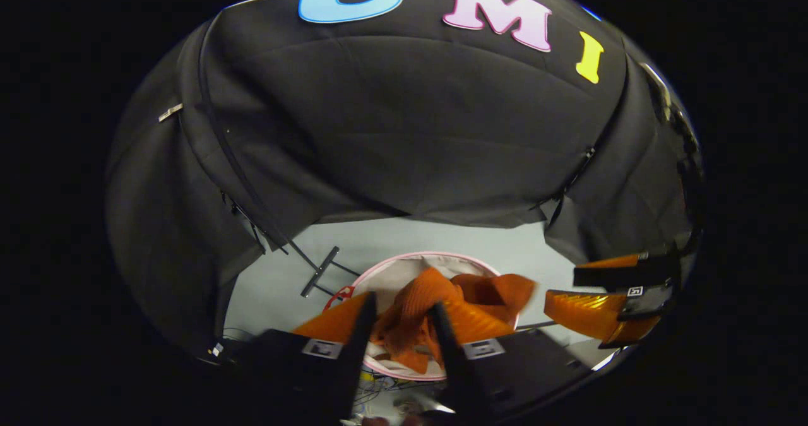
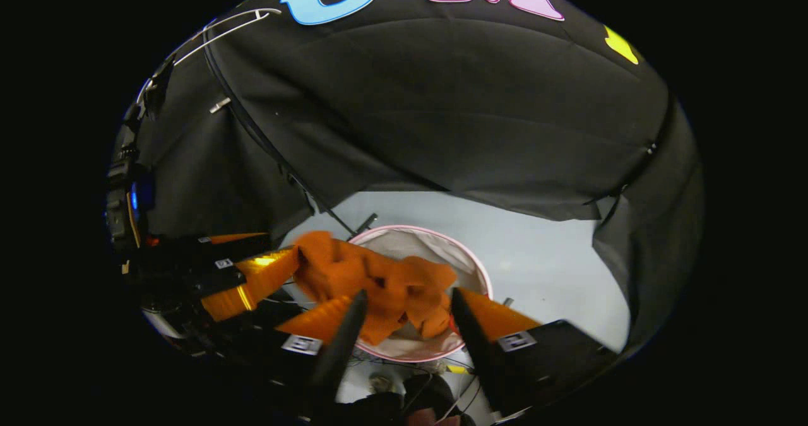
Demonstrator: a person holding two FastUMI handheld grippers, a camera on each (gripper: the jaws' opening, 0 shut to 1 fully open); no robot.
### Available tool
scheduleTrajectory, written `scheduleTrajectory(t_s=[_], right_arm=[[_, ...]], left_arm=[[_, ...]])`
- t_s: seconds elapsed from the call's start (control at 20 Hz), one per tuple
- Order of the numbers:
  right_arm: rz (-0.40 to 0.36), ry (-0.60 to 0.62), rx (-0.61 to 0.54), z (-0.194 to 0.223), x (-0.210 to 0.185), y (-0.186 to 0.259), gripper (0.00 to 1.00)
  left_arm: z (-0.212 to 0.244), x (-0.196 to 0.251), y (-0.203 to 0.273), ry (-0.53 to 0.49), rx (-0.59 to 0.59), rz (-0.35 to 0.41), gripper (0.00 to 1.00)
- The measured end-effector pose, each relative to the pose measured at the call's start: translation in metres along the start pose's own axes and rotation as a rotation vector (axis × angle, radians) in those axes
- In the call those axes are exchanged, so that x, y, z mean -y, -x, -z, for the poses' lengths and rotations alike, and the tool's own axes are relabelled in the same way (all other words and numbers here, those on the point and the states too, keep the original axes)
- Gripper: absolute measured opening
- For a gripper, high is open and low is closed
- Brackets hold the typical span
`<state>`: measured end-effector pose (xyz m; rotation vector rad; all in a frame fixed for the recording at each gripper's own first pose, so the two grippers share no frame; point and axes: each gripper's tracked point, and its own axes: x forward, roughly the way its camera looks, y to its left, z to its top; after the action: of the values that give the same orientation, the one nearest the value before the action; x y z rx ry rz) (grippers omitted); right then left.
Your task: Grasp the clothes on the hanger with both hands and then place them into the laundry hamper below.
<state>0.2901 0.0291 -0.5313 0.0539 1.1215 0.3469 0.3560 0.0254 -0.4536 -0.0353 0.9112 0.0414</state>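
Observation:
An orange ribbed garment [image 1: 435,296] hangs bunched over a round white laundry hamper with a pink rim [image 1: 379,271] on the floor. In the left gripper view, my left gripper [image 1: 402,303] has its fingers close together with the cloth pinched between them. Off to the right, my right gripper [image 1: 562,284] stands open beside the garment's blurred end. In the right gripper view, the garment [image 2: 372,274] stretches from the left gripper [image 2: 278,274] across the hamper [image 2: 481,268]. Here the right gripper [image 2: 408,293] has its fingers wide apart above the cloth, not pressing on it.
A bare white wire hanger [image 2: 233,22] hangs high at the upper left. The rack's black foot [image 1: 319,272] stands on the pale floor [image 2: 549,255] just left of the hamper. Cables [image 2: 442,366] lie on the floor in front of it.

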Motion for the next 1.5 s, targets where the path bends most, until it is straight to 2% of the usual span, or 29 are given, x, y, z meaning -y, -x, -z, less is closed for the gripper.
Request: scheduleTrajectory(t_s=[0.05, 0.1, 0.55, 0.7, 0.75, 0.8, 1.05, 1.25, 1.5], right_arm=[[0.028, -0.001, -0.003, -0.001, 0.005, 0.007, 1.0], [0.037, -0.002, -0.003, -0.004, 0.008, 0.01, 0.99], [0.074, -0.004, 0.046, -0.017, 0.005, 0.047, 0.99], [0.094, 0.013, 0.117, -0.036, -0.003, 0.075, 0.99], [0.102, 0.015, 0.152, -0.045, -0.008, 0.086, 0.94], [0.111, 0.017, 0.185, -0.047, -0.011, 0.097, 0.99], [0.153, 0.001, 0.333, -0.067, -0.029, 0.157, 0.99], [0.186, -0.004, 0.441, -0.076, -0.046, 0.215, 0.99], [0.25, -0.002, 0.603, -0.072, -0.061, 0.299, 0.98]], left_arm=[[0.002, -0.001, 0.003, -0.001, 0.0, 0.0, 0.73], [0.004, -0.001, 0.004, 0.004, 0.0, 0.003, 0.94], [-0.001, -0.001, 0.038, 0.043, 0.027, -0.005, 0.93], [-0.004, -0.007, 0.065, 0.056, 0.064, -0.016, 0.93], [-0.007, -0.009, 0.075, 0.058, 0.082, -0.021, 0.95], [-0.012, -0.011, 0.087, 0.055, 0.104, -0.022, 0.95], [-0.037, -0.024, 0.152, 0.002, 0.233, -0.049, 0.96], [-0.054, -0.019, 0.214, -0.018, 0.35, -0.031, 0.96], [-0.069, -0.024, 0.304, -0.049, 0.543, -0.044, 0.95]])
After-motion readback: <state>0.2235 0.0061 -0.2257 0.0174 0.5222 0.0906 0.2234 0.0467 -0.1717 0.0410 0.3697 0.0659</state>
